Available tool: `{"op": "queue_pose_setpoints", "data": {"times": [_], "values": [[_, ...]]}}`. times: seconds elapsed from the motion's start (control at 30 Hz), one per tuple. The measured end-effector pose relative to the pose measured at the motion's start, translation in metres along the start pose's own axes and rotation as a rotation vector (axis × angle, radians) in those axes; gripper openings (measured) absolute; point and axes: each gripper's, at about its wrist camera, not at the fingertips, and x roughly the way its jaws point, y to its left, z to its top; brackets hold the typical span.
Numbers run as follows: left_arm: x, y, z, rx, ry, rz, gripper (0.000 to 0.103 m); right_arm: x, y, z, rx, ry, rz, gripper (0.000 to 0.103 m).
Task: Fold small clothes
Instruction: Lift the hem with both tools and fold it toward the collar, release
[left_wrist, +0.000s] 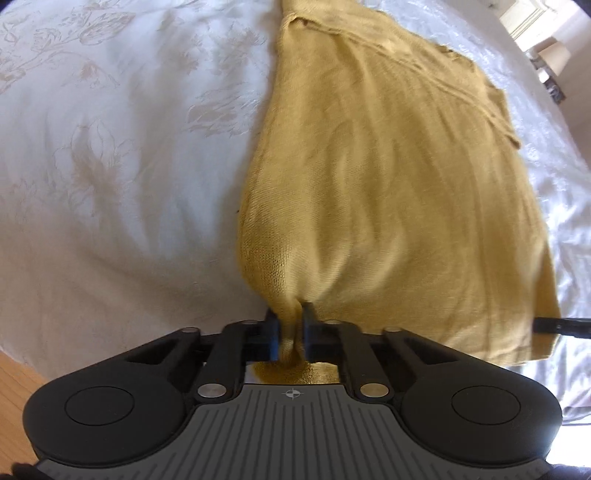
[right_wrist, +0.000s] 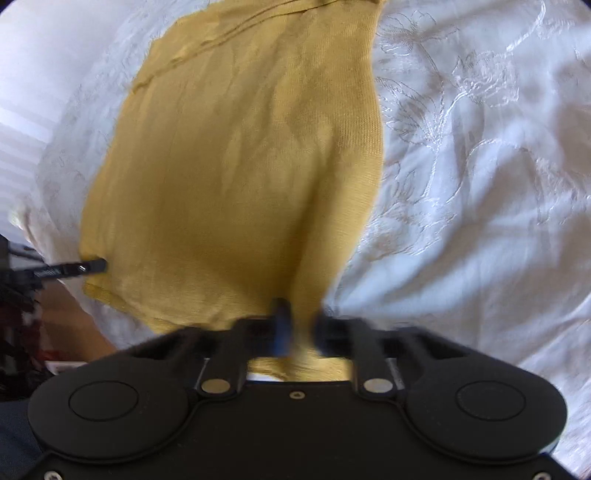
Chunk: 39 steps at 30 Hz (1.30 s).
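i have both tongs clamped on the near hem of the mustard knit top (left_wrist: 388, 192), left gripper (left_wrist: 290, 332) and right gripper (right_wrist: 297, 328), the rest lying ahead on the white bedspread (left_wrist: 110, 166). thin bunched pinches could slip when lifted, skewing the fold.

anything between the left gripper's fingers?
Yes: a bunched corner of the yellow garment, pinched in the left gripper. Shows in the left wrist view.

The garment (left_wrist: 388, 192) lies on the bed (left_wrist: 129, 166), stretching away ahead of both claws, the left claw (left_wrist: 290, 330) and the right claw (right_wrist: 299, 325) at its near corners.
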Motion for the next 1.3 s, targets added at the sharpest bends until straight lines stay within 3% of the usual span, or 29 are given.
{"op": "queue_pose_setpoints", "data": {"times": [0.2,0.47,0.63,0.93,1.17,1.3], "values": [[-0.035,-0.010,0.027,-0.031,-0.128,-0.112,0.008,-0.045,0.013,0.021,0.061,-0.157,0.122,0.014],[-0.058,-0.027,0.102,-0.104,-0.352,-0.162,0.008,-0.072,0.012,0.085,0.154,-0.391,0.161,0.014],[-0.056,-0.028,0.151,-0.101,-0.428,-0.179,0.008,-0.069,0.010,0.138,0.166,-0.478,0.147,0.014],[-0.019,-0.030,0.224,-0.087,-0.439,-0.152,0.008,-0.029,0.001,0.219,0.147,-0.453,0.051,0.014],[0.022,-0.024,0.268,-0.077,-0.394,-0.121,0.008,0.003,-0.011,0.261,0.159,-0.408,0.005,0.014],[0.046,-0.021,0.286,-0.065,-0.337,-0.078,0.011,0.019,-0.018,0.277,0.176,-0.355,-0.030,0.020]]}}
